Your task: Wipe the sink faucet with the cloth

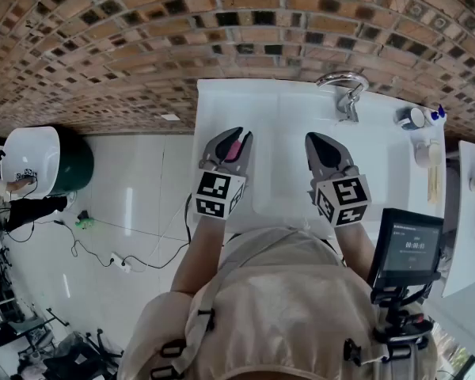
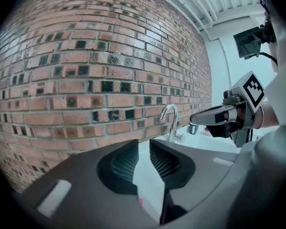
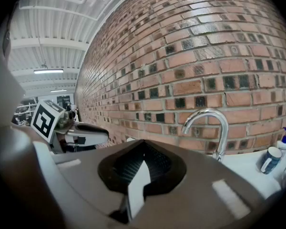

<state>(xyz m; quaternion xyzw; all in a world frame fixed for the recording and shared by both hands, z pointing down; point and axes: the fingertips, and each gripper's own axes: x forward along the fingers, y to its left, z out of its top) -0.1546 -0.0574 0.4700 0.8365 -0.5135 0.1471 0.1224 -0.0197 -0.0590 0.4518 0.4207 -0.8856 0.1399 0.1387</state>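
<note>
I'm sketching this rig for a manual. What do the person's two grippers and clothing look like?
The left gripper and right gripper match: dark grey shells tapering to narrow tips, with black ribbed pads inside. Each carries a white cube printed with black square markers. The person wears a pale beige top with dark strap buckles. No sleeves reach the forearms.

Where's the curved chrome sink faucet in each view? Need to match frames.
Head view: the curved chrome sink faucet is upper right of centre, at the foot of the wall.
Left gripper view: faucet is slightly right of centre, just below mid-height.
Right gripper view: faucet is right of centre, arching toward the left.
Shared landmark: the red brick wall directly behind it.
</note>
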